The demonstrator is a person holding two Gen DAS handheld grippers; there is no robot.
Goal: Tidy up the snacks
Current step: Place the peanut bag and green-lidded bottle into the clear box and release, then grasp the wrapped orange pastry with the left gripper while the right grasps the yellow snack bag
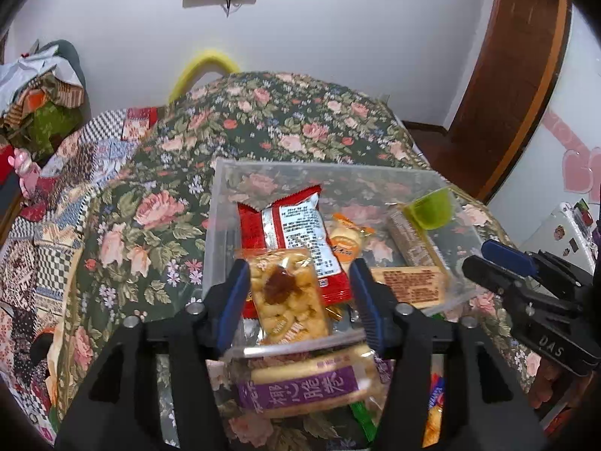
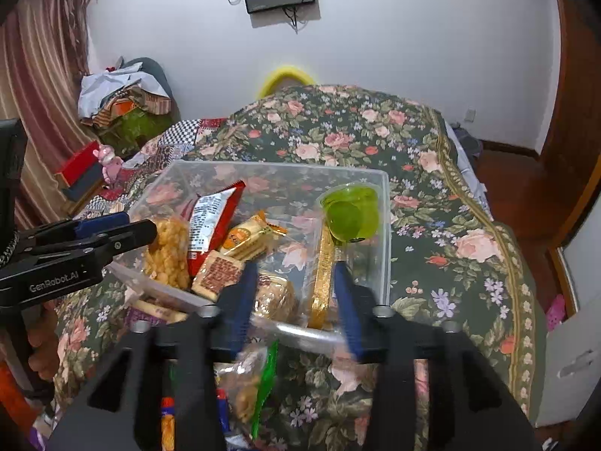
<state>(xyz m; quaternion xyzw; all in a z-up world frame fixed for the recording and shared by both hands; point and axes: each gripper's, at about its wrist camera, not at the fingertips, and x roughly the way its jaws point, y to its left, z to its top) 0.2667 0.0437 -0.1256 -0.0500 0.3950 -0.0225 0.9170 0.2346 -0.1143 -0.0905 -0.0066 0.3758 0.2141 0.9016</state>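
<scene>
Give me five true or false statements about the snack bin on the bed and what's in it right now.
1. The clear plastic bin sits on a floral bedspread. True.
2. The green jelly cup lies outside the bin. False: it is inside, against the bin's right wall.
3. A red snack packet lies in the bin with its printed back showing. True.
4. The bin has a lid on it. False: its top is open.
5. The left gripper has its jaws spread, with a clear-wrapped puffed snack bar between them. True.
</scene>
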